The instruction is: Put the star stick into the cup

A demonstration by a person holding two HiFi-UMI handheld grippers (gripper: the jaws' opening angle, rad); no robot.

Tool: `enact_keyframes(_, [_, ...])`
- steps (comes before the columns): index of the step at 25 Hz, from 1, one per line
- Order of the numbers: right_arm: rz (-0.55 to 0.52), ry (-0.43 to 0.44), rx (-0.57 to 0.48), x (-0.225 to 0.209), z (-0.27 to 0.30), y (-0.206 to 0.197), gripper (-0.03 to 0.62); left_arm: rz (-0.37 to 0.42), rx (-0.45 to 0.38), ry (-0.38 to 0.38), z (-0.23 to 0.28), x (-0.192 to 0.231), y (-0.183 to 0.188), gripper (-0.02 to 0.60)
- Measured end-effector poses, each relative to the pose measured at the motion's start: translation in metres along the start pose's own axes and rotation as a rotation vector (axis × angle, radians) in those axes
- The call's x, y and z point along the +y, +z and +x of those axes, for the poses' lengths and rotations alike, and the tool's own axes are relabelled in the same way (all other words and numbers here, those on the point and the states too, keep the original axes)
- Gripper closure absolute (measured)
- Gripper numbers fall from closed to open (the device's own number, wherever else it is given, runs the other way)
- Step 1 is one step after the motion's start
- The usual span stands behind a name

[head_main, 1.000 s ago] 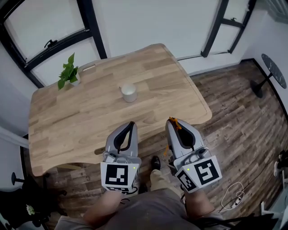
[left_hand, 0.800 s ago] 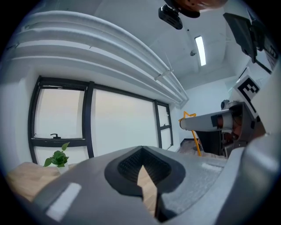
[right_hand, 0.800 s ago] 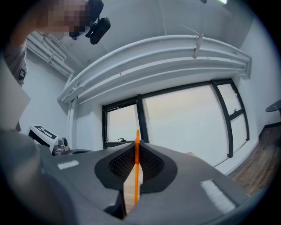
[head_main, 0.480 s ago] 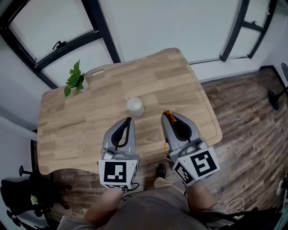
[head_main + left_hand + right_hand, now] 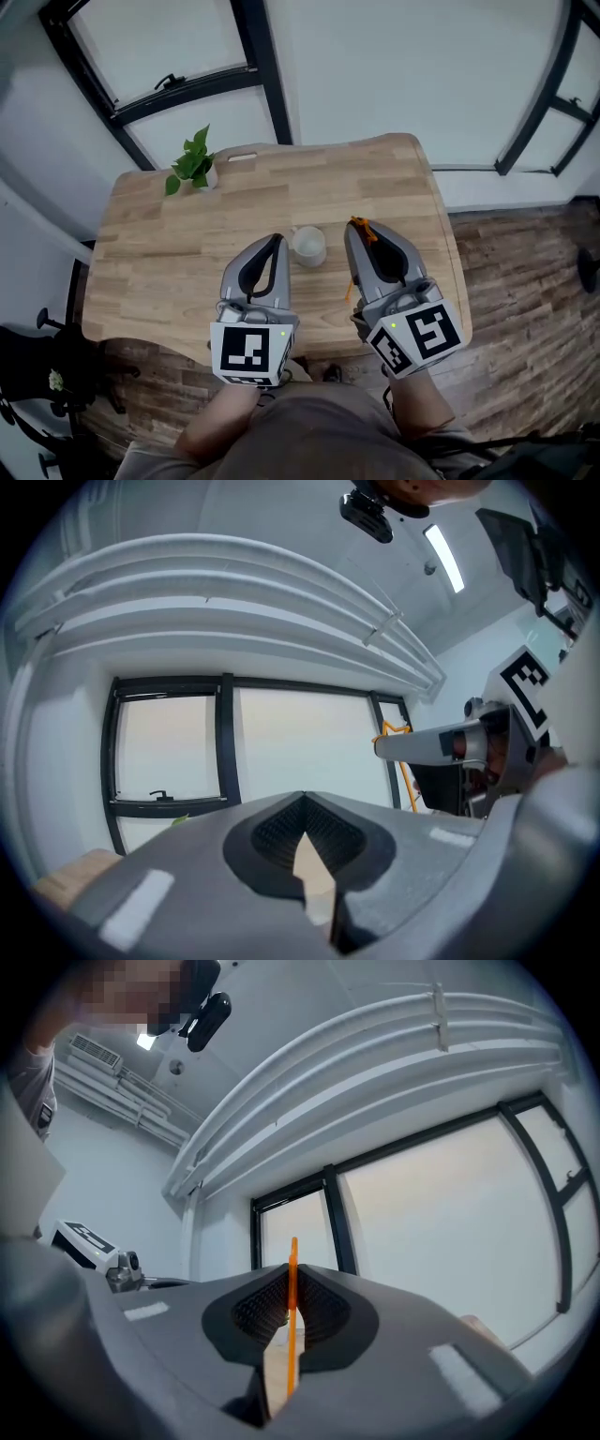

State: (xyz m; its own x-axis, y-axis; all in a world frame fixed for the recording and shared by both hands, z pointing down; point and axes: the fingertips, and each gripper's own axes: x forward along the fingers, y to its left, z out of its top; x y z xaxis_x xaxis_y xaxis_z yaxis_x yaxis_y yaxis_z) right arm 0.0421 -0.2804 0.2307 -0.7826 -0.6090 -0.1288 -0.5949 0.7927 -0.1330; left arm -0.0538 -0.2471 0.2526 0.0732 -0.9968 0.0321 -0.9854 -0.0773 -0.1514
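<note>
A small white cup stands upright on the wooden table, between my two grippers in the head view. My right gripper is shut on the orange star stick; its star end pokes out at the jaw tips, just right of the cup. The stick also shows in the left gripper view, held by the right gripper. My left gripper is shut with nothing between its jaws, its tips just left of the cup. Both grippers point upward and away toward the windows.
A small potted green plant sits at the table's far left corner. The table's right edge drops to a wood-plank floor. Black-framed windows and a white wall stand behind the table. A black stand is at the lower left.
The view has moved forward over the table, so the cup now lies between the two gripper tips. Both grippers keep their grip state; the star stick stays held.
</note>
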Motion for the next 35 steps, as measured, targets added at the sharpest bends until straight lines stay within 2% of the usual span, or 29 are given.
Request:
enact_keyframes(5, [-0.007,0.034,0.012,-0.004,0.038,-0.004,0.551,-0.019,-0.013,0.027,0.021,0.025,-0.002,0.581])
enact_keyframes(10, [0.012,0.025,0.056,-0.015,0.074,-0.026,0.551,-0.066,0.041,0.028,0.045,0.051,-0.037,0.581])
enact_keyframes(16, [0.059,0.037,0.012,-0.021,0.117,-0.025,0.551,-0.1,0.091,0.026,0.076,0.084,-0.07,0.581])
enact_keyframes(20, [0.06,0.035,0.028,-0.027,0.144,-0.037,0.551,-0.134,0.113,0.029,0.093,0.104,-0.09,0.581])
enact_keyframes(27, [0.089,0.008,0.148,-0.045,0.172,-0.1,0.551,-0.188,0.161,-0.002,0.121,0.118,-0.125,0.581])
enact_keyframes(35, [0.12,-0.028,0.27,-0.057,0.178,-0.167,0.548,-0.25,0.259,-0.047,0.139,0.118,-0.177,0.581])
